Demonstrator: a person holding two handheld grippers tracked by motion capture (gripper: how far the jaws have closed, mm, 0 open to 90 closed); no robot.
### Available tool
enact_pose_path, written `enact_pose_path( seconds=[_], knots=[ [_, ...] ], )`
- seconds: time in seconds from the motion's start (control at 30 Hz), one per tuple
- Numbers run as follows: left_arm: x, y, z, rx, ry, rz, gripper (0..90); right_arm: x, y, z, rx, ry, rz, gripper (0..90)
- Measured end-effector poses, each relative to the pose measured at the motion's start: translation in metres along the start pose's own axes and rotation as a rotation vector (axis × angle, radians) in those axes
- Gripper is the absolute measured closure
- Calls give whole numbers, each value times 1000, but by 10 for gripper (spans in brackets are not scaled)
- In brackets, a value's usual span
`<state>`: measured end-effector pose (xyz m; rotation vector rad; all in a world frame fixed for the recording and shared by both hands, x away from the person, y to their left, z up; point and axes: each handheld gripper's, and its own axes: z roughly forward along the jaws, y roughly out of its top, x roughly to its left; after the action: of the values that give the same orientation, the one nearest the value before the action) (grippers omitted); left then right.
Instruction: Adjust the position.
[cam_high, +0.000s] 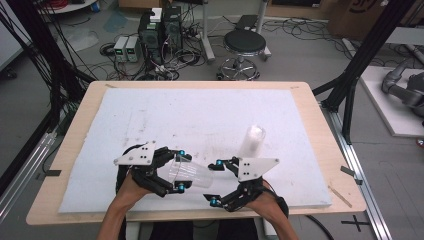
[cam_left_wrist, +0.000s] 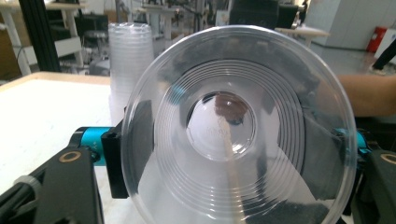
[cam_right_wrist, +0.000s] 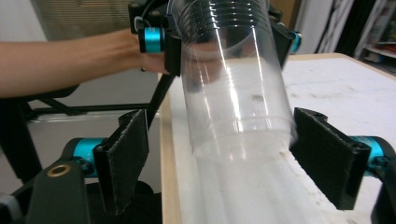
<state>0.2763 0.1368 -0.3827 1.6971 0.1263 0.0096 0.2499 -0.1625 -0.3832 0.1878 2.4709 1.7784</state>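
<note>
Near the table's near edge, the left gripper (cam_high: 181, 170) clamps a clear cup (cam_high: 192, 175) lying sideways; the right gripper (cam_high: 216, 182) stands open around its base, pads clear. A cup stack (cam_high: 251, 140) stands farther right.

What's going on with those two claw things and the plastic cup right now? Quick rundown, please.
Left gripper shut on clear cup, held sideways. Right gripper open, pads apart from the cup's base. Cup stack stands beyond, not in the way.
</note>
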Motion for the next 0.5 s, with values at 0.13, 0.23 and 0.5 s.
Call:
enact_pose_path(
  seconds=[0.13, 0.23, 0.5],
  knots=[
    [5, 10, -3, 70, 16, 13, 268, 0, -5, -11, -8, -36, 18, 199],
    [8, 18, -4, 123, 23, 23, 268, -1, -10, -21, -7, -73, 31, 199],
    [20, 38, -2, 289, 53, 53, 268, -2, -23, -45, -9, -131, 66, 200]
  ],
)
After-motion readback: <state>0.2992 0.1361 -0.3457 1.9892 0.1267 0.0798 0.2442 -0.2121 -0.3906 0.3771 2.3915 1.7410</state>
